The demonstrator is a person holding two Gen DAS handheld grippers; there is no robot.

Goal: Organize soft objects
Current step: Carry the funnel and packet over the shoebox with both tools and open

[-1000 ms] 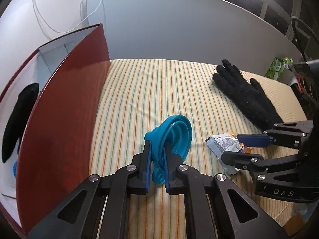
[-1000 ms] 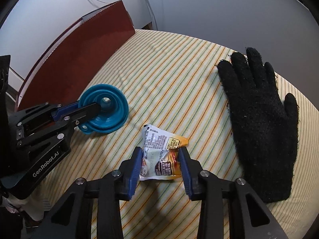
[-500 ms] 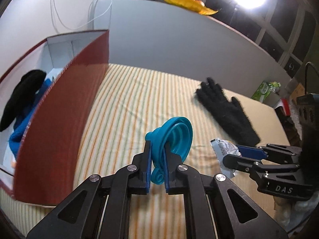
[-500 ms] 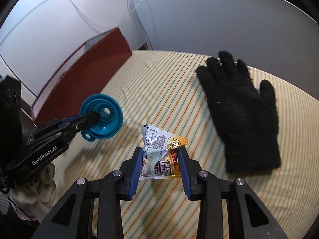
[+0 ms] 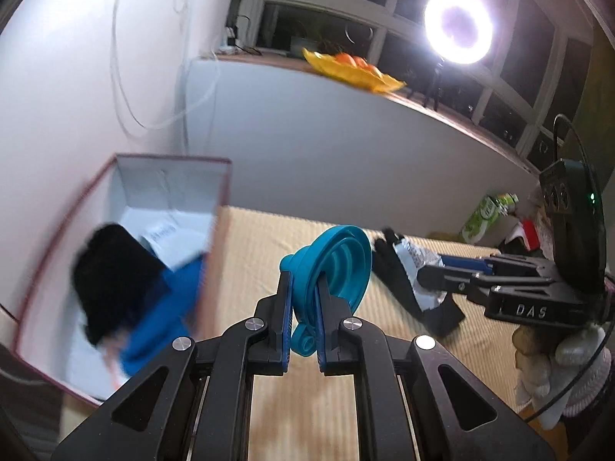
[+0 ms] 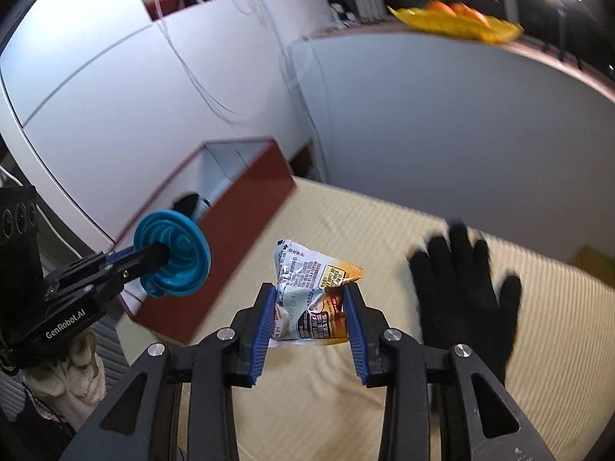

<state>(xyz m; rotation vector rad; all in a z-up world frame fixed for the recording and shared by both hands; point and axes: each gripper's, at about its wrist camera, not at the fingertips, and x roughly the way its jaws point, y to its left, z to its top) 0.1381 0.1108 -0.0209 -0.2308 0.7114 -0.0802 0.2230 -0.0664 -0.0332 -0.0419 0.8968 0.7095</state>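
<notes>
My left gripper (image 5: pixel 303 288) is shut on a teal collapsible funnel (image 5: pixel 338 261) and holds it high above the striped cloth; the funnel also shows in the right wrist view (image 6: pixel 173 251). My right gripper (image 6: pixel 309 303) is shut on a silver and orange snack packet (image 6: pixel 311 299), lifted off the cloth; the packet also shows in the left wrist view (image 5: pixel 415 265). A black glove (image 6: pixel 465 288) lies flat on the cloth to the right. The red box (image 5: pixel 127 253) with a white inside stands at the left and holds a black item (image 5: pixel 111 280) and a blue cloth (image 5: pixel 161 319).
The striped cloth (image 6: pixel 346 384) covers the table. A grey panel (image 5: pixel 346 153) stands behind it, with a yellow dish (image 5: pixel 353 69) on the ledge and a ring lamp (image 5: pixel 459 32) above. A green carton (image 5: pixel 488 211) sits at the far right.
Both grippers have risen well above the cloth with the funnel and the packet. The views now look down into the red box at the left.
</notes>
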